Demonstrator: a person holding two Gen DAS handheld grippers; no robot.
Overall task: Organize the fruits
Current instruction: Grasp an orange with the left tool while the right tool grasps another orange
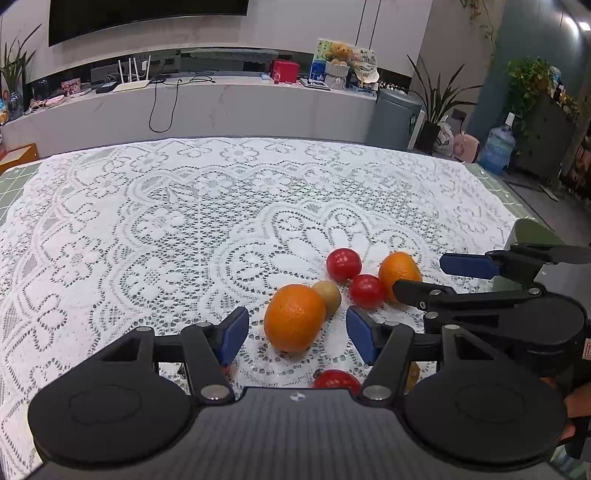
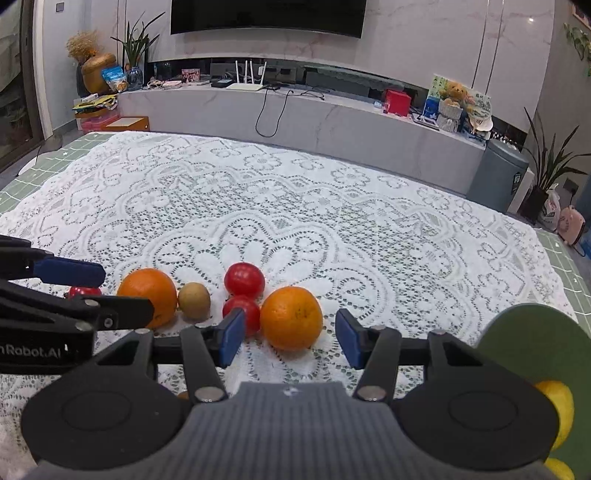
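A white lace cloth (image 2: 332, 206) is covering the worktop (image 2: 561, 266). Both claws, left (image 1: 295, 334) and right (image 2: 290, 338), are standing open, each straddling an orange without gripping. A television (image 2: 267, 16) is hanging behind.

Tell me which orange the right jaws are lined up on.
The orange beside the two red fruits, sitting just ahead of the open right gripper. The other orange touches the kiwi and sits by the left gripper.

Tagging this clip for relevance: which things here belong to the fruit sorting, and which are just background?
Job:
oranges
kiwi
red fruits
green plate holding yellow fruit

Background:
lace tablecloth
TV
router
teddy bear
bin
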